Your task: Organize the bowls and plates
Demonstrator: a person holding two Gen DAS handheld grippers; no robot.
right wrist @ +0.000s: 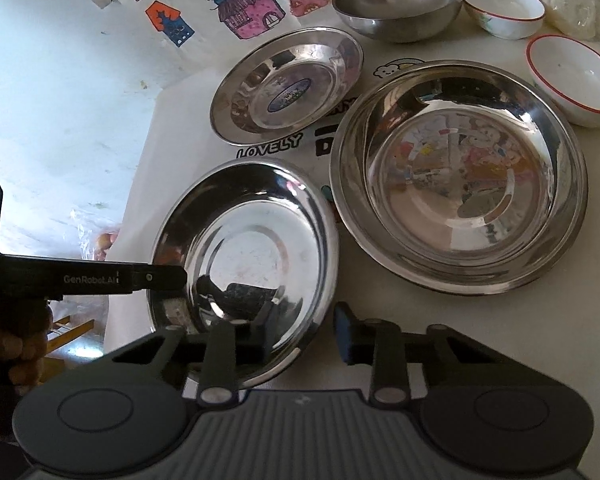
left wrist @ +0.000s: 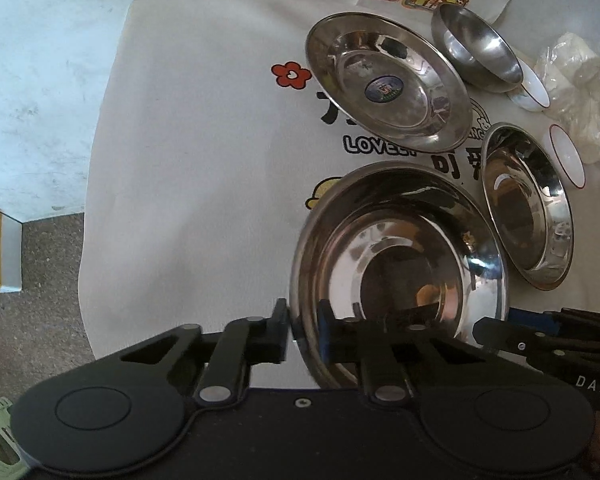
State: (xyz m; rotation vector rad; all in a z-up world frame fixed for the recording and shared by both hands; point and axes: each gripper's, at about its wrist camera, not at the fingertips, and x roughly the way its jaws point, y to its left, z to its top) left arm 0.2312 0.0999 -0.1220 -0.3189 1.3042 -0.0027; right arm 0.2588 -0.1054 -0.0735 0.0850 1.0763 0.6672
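Steel plate (left wrist: 400,280): our left gripper (left wrist: 304,332) pinches its near rim.
Right gripper (right wrist: 300,332): open, straddling the plate's right rim.
Next: we judge, stack it on the larger plate (right wrist: 460,176).

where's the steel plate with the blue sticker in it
The round steel plate with the blue sticker lies at upper centre of the right wrist view, left of the deep steel bowl and behind the plain steel plate held by the left tongs.
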